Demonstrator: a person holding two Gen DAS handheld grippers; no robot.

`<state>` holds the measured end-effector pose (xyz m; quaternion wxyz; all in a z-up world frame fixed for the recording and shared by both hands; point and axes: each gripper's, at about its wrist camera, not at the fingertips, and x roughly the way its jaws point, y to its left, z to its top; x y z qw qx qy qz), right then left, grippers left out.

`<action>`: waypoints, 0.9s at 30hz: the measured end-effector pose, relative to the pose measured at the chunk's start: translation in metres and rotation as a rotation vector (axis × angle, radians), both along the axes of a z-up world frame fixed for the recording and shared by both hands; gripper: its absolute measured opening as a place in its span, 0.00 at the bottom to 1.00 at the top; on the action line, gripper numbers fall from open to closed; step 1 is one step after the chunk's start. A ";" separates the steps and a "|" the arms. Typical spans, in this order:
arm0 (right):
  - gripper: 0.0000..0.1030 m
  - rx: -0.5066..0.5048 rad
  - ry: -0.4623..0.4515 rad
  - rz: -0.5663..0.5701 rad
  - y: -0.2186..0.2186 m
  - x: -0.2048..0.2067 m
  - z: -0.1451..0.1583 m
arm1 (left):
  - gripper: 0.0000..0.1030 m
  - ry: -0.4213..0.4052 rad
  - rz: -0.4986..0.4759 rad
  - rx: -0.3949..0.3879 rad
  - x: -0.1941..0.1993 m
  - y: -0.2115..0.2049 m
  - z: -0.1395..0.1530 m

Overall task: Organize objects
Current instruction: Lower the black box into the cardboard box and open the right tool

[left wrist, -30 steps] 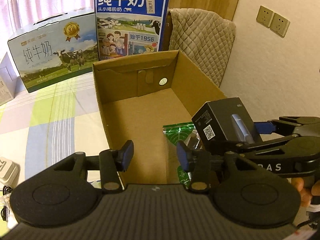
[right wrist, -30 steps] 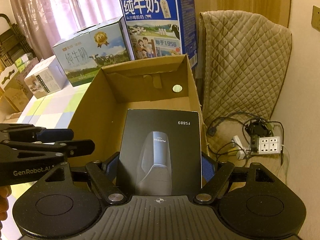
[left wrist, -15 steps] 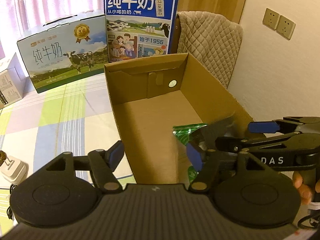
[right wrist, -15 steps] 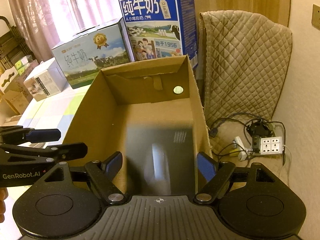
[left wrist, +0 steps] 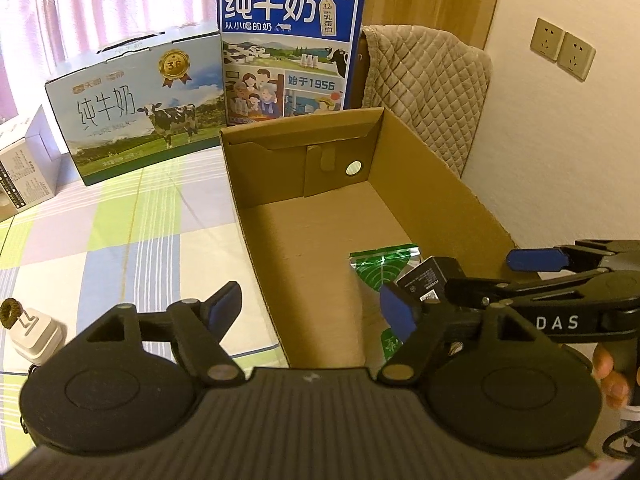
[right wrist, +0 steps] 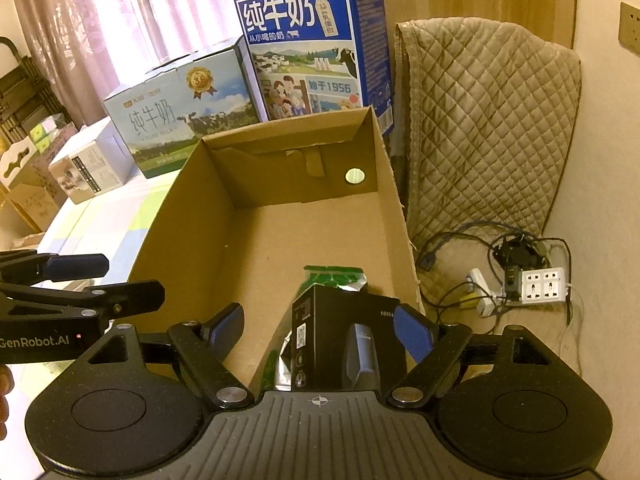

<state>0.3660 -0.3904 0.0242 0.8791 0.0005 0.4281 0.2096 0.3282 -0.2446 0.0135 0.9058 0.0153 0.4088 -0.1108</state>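
Checked cloth (left wrist: 132, 240) carries a carton (right wrist: 280, 240) where a black box (right wrist: 340, 340) leans on a green packet (right wrist: 332, 276), both the left gripper (left wrist: 312, 308) and right gripper (right wrist: 320, 328) spread wide, empty.

The matte black plastic left gripper (left wrist: 312, 308) and matching right gripper (right wrist: 320, 330) each carry 2 blue-padded fingers (right wrist: 412, 334), silver pivot screws and round recessed discs (white lettering reads "GenRobot.AI" and "DAS").

1. The black box (right wrist: 340, 340) has left the right claw (right wrist: 320, 330), whose fingers now stand apart.
2. It lies in the cardboard box's (right wrist: 192, 208) near right corner, seemingly on the green packet (right wrist: 332, 276).
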 end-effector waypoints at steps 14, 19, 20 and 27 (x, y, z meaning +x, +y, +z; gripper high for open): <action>0.77 0.008 -0.018 -0.015 0.000 -0.020 0.011 | 0.78 -0.034 -0.016 0.007 -0.023 0.008 0.013; 0.77 0.029 -0.025 -0.035 -0.001 -0.037 0.016 | 0.80 -0.059 -0.047 -0.002 -0.036 0.013 0.018; 0.77 0.033 -0.028 -0.040 -0.001 -0.041 0.017 | 0.82 -0.064 -0.054 -0.007 -0.039 0.015 0.019; 0.77 0.076 -0.051 -0.101 0.003 -0.078 0.027 | 0.91 -0.109 -0.104 -0.055 -0.063 0.039 0.027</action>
